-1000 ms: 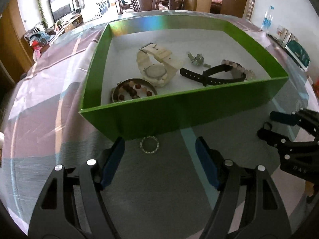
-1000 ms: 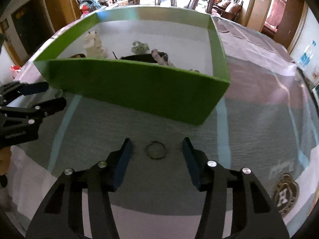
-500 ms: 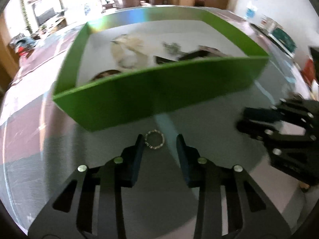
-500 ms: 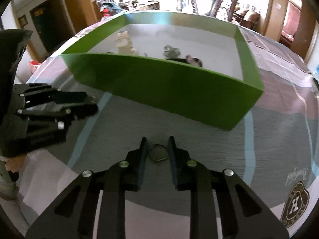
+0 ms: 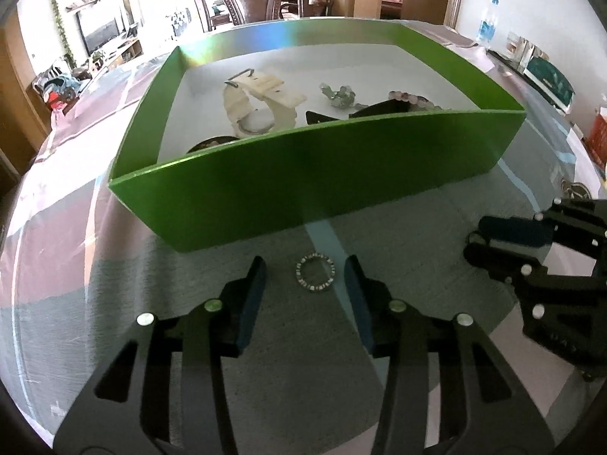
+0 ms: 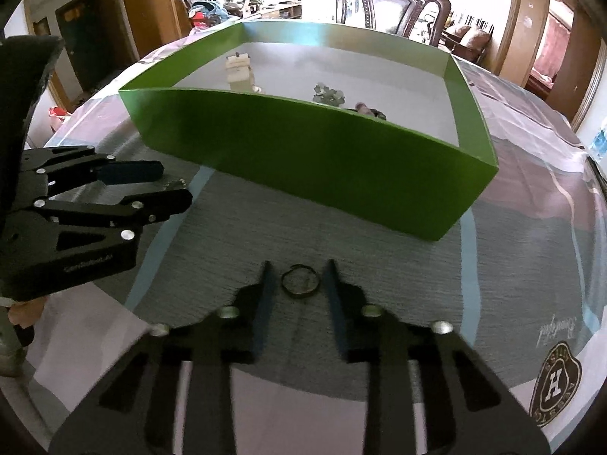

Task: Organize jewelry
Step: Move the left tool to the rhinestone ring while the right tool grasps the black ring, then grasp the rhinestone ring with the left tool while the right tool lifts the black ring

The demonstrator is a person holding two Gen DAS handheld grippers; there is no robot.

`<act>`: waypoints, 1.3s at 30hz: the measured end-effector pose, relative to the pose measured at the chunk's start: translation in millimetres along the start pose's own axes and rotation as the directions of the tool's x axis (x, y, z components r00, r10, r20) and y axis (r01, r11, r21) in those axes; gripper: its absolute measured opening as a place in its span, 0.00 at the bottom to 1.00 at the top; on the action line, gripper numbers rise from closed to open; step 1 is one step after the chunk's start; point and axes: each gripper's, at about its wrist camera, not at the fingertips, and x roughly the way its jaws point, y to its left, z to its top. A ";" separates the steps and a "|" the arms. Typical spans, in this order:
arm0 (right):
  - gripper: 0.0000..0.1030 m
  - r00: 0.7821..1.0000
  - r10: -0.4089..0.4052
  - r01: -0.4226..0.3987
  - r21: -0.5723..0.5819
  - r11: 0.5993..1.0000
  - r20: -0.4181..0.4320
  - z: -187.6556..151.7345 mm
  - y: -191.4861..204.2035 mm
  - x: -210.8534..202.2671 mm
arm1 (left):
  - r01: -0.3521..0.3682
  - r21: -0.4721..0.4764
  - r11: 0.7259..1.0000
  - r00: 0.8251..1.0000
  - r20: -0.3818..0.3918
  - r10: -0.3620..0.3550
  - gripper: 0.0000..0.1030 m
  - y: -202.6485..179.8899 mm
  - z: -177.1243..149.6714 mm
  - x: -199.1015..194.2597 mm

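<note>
A small beaded ring (image 5: 315, 273) lies on the grey tablecloth just in front of the green box (image 5: 311, 185). My left gripper (image 5: 305, 269) is open with its fingers on either side of the ring, not touching it. A dark thin ring (image 6: 300, 280) lies in front of the box's near wall (image 6: 315, 167). My right gripper (image 6: 298, 272) is open and straddles this ring with small gaps. The box holds a cream watch (image 5: 254, 102), a black watch (image 5: 364, 112), a bead bracelet (image 5: 411, 98) and a clustered piece (image 5: 338, 94).
The right gripper shows at the right in the left wrist view (image 5: 538, 254); the left gripper shows at the left in the right wrist view (image 6: 91, 204). A wooden chair (image 5: 250, 0) stands behind the table. A logo patch (image 6: 555, 386) marks the cloth.
Both grippers narrowed around their rings half a second ago and now stand wider again. Both rings still lie on the cloth.
</note>
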 end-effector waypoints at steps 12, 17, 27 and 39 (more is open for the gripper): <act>0.21 1.000 0.012 -0.013 0.048 0.999 0.020 -0.8 -8.3 -0.2 | -0.052 -0.027 0.998 0.998 0.032 0.053 0.31 -3.5 -3.1 -2.5; 0.32 1.000 0.012 -0.012 0.046 0.999 0.016 -1.0 -7.7 -1.5 | -0.048 -0.029 0.998 0.998 0.034 0.049 0.32 -3.9 -4.3 -3.4; 0.40 0.999 0.044 -0.044 -0.029 0.999 -0.010 -4.8 -1.4 -6.4 | -0.048 -0.052 0.997 0.998 0.032 0.050 0.40 -0.4 -4.4 -3.5; 0.07 1.000 0.029 -0.029 0.020 0.999 0.007 -6.4 -12.7 -3.8 | -0.055 -0.063 0.996 0.998 0.035 0.057 0.40 4.6 -4.6 -3.0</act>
